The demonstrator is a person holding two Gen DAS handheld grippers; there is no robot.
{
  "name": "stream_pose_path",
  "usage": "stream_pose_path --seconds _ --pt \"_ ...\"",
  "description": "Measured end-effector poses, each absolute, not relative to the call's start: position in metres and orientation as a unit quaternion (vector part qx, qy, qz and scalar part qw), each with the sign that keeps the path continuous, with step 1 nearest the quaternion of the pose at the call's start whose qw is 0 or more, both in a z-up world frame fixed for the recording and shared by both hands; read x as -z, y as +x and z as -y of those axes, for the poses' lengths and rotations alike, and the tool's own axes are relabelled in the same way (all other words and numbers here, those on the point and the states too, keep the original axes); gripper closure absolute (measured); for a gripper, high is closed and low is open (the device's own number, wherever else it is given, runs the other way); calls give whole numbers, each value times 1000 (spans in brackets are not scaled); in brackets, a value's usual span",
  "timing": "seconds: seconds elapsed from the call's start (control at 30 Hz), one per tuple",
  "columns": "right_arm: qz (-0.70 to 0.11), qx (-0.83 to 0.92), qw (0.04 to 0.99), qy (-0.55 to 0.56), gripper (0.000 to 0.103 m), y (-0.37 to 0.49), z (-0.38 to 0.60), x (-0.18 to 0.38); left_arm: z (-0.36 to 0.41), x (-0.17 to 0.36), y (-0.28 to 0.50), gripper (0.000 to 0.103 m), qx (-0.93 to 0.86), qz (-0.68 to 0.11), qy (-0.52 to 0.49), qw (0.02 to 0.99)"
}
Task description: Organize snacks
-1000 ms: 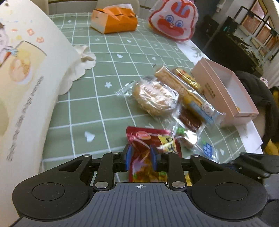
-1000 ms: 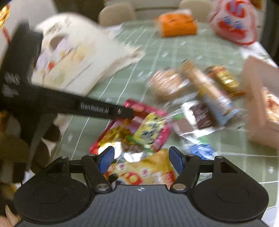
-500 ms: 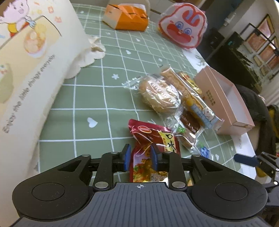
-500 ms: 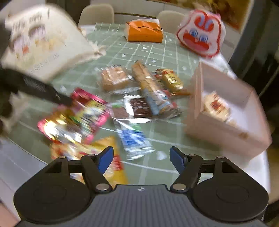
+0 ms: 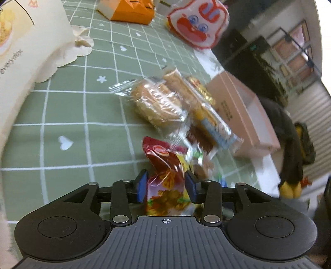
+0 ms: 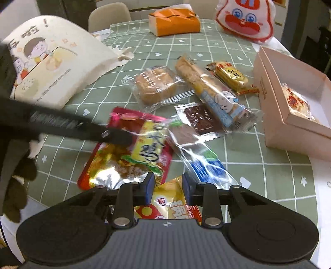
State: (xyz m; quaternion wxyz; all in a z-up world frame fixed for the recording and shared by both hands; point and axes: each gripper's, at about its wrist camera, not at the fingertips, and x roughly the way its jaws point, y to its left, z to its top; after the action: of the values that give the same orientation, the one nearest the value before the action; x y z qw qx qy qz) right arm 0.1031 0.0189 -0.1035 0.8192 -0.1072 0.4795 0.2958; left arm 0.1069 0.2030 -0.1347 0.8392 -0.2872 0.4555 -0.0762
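Note:
My left gripper [image 5: 166, 186] is shut on a red and yellow snack bag [image 5: 167, 178] near the table's front edge; the same bag [image 6: 128, 153] and the left gripper's finger [image 6: 115, 136] show in the right wrist view. My right gripper [image 6: 168, 187] stands part closed over a yellow and orange packet [image 6: 171, 204] without pinching it. A clear-wrapped round bread [image 6: 157, 84], a long cake bar [image 6: 206, 87], a brown wafer packet [image 6: 200, 120], a blue packet [image 6: 209, 167] and a gold-wrapped snack [image 6: 229, 76] lie on the green checked tablecloth [image 6: 238, 149].
A pink open box [image 6: 289, 115] at the right holds one wrapped snack [image 6: 298, 103]. A cream printed bag [image 6: 51, 60] lies at the left. An orange box [image 6: 173, 22] and a red and white rabbit bag [image 6: 246, 18] stand at the back.
My right gripper has swung back over the snacks and its jaws have narrowed over the yellow packet. The left gripper has moved forward and right, still holding the red bag.

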Motion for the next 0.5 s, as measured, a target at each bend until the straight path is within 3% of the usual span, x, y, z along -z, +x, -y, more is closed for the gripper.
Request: stream_pose_path --seconds 0.3,0.43,0.5 --pt "-473 -315 818 -87 74 97 -3 99 -176 119 106 57 141 -479 -263 825" --pt "-475 -323 817 -51 74 98 13 102 -176 127 107 57 131 -480 -301 814" --pt "-472 -321 820 -38 74 97 19 105 -177 137 117 63 123 -495 -319 799"
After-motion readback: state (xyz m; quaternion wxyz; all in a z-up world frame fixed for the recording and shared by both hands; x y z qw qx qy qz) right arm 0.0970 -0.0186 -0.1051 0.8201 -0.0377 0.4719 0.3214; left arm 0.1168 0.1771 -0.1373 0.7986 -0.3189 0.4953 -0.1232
